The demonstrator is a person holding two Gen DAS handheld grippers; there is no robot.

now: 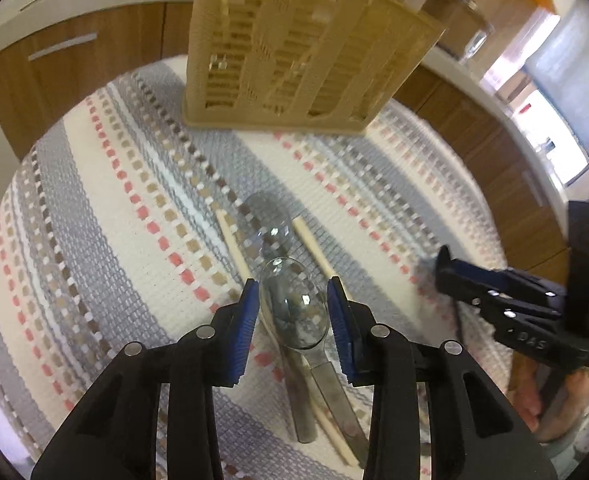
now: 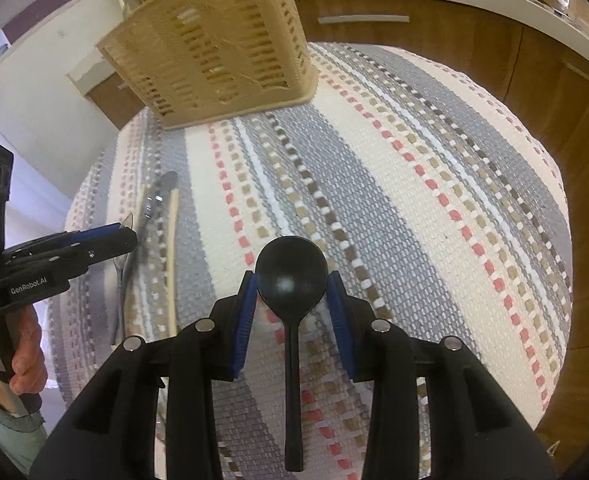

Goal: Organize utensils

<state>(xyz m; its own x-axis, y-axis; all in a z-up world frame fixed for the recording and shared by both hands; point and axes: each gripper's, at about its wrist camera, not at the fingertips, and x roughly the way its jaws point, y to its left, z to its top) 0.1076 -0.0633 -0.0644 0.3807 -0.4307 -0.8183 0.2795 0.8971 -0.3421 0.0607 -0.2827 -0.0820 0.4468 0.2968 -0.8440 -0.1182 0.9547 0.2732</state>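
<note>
Left hand-held gripper (image 1: 292, 292): nearest item in the left view. Its blue pads sit against both edges of the bowl of a clear spoon (image 1: 294, 320), so it reads as grasping that spoon.

Clear spoon: bowl faces up and the handle runs back toward 6 o'clock, over the pile beneath.

Pile on the striped cloth (image 1: 114, 220) of the table: a metal spoon (image 1: 266, 216) at 12 o'clock of the pads. One chopstick (image 1: 232, 244) lies at 11 o'clock and a second chopstick (image 1: 314, 248) at 1 o'clock.

Basket (image 1: 294, 48): beige and slotted, it stands upright at 12 o'clock at the far edge of the cloth, well apart from the pile. Whether it has separate compartments cannot be told.

Right hand-held gripper (image 2: 291, 284): clenched on the bowl of a black spoon (image 2: 290, 264), whose handle hangs toward 6 o'clock. From here the basket (image 2: 214, 48) stands at 11 o'clock.

Handling note, as a judgement:
- Each grip is on a rounded bowl edge, which is likely to be slippery.
- Keep the squeeze steady and lift straight, so the clear spoon clears the pile without dragging it.
- Carry each spoon high over the basket rim, turn the handle downward, and release only once it is inside.
- Move one hand-held gripper at a time to avoid a clash over the basket.
</note>
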